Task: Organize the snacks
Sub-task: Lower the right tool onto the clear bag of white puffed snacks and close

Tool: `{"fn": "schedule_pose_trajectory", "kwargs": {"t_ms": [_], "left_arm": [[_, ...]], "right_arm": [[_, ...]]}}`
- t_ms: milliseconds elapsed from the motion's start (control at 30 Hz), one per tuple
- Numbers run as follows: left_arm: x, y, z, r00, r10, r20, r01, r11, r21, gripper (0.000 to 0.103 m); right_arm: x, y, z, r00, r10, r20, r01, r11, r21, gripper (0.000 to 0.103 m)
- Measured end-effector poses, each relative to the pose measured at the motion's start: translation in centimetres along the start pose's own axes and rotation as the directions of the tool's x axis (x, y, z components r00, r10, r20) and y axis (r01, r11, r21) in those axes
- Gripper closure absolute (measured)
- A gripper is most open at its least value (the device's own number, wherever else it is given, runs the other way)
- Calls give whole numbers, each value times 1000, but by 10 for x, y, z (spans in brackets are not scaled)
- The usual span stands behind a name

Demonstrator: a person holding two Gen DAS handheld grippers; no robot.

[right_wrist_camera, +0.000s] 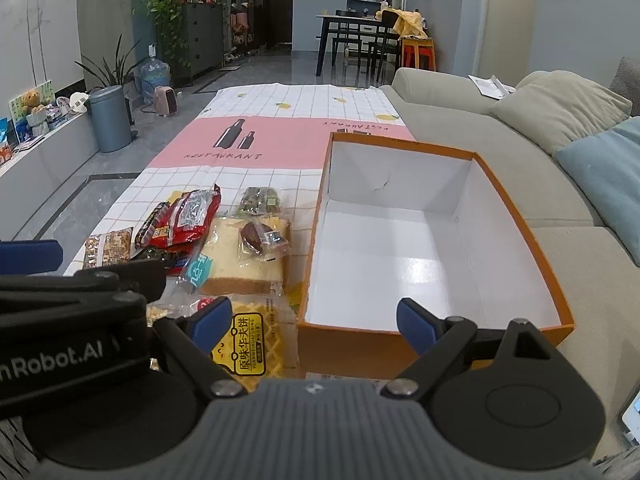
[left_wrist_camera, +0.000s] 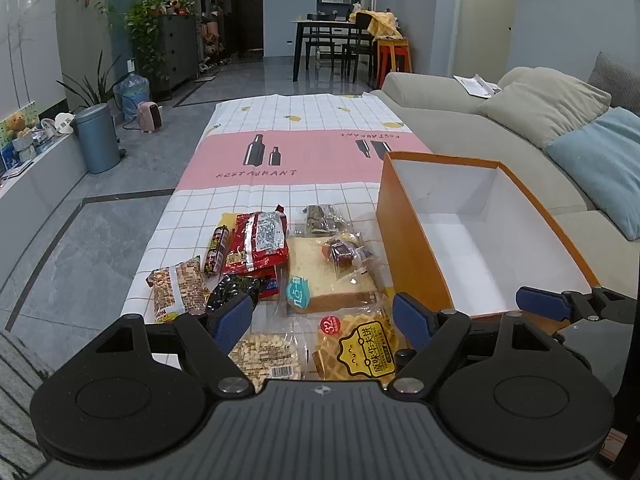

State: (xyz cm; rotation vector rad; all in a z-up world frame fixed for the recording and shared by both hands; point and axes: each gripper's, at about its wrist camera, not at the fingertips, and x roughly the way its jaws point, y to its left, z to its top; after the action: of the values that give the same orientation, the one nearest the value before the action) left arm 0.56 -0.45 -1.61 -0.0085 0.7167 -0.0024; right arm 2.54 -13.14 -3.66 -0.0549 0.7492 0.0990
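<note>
Left gripper [left_wrist_camera: 322, 322]: I see it spread wide and holding nothing, hovering over the near snacks; its blue pads [left_wrist_camera: 232, 320] flank the waffle packet.
Right gripper [right_wrist_camera: 316, 322]: likewise spread and holding nothing, poised at the near left corner of the box.
Orange box [right_wrist_camera: 520, 216]: open-topped, white inside, on the tablecloth beside the sofa [right_wrist_camera: 460, 120]; right of the snacks.
Waffle packet [left_wrist_camera: 356, 348]: nearest me, yellow label, touching the toast.
Sliced toast bag [left_wrist_camera: 324, 276]: flat, just left of the box, with a small dark wrapped snack [left_wrist_camera: 344, 254] on it.
Red packet [left_wrist_camera: 260, 240]: left of the toast, a sausage stick [left_wrist_camera: 216, 250] beside it.
Peanut-crisp bag [left_wrist_camera: 266, 354]: left of the waffles.
Tablecloth [left_wrist_camera: 280, 152]: checked, with a pink band.
</note>
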Motion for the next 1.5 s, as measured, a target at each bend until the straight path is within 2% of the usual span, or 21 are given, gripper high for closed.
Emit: {"fn": "schedule_pose_trajectory", "kwargs": {"t_ms": [133, 267, 433, 633, 833, 967, 1067, 1233, 1300, 1400, 1500], "left_arm": [[0, 8, 0, 1000, 10, 4, -10, 1000, 18, 12], [-1, 35, 3, 998, 56, 24, -56, 998, -15, 12], [1, 72, 2, 995, 100, 9, -99, 993, -61, 12], [8, 104, -3, 991, 130, -30, -132, 986, -97, 12], [23, 125, -14, 988, 102, -112, -114, 987, -110, 12], [30, 136, -23, 981, 100, -168, -123, 984, -132, 12], [32, 147, -27, 975, 106, -193, -137, 978, -155, 12], [30, 164, -29, 971, 117, -207, -159, 967, -198, 12], [28, 168, -29, 973, 108, -205, -152, 965, -212, 12], [24, 172, -29, 976, 98, -197, -142, 964, -224, 12], [25, 176, -29, 974, 101, -200, -148, 961, -233, 12]], "right_arm": [[2, 3, -2, 1000, -1, -10, 1, 1000, 12, 16], [4, 7, -13, 1000, 5, -28, -3, 998, 60, 16], [13, 23, -23, 996, 66, -61, -59, 993, 99, 15], [27, 57, -32, 991, 105, -88, -103, 994, 25, 16], [38, 87, -40, 983, 144, -109, -154, 984, -91, 16], [50, 103, -42, 967, 221, -125, -237, 964, -122, 16], [61, 113, -43, 947, 285, -149, -301, 948, -104, 16], [81, 128, -44, 971, 186, -148, -197, 979, -62, 13], [87, 129, -42, 972, 191, -140, -196, 980, -27, 7], [100, 137, -37, 974, 157, -163, -157, 988, 15, 7], [118, 150, -35, 960, 145, -238, -141, 989, 33, 3]]}}
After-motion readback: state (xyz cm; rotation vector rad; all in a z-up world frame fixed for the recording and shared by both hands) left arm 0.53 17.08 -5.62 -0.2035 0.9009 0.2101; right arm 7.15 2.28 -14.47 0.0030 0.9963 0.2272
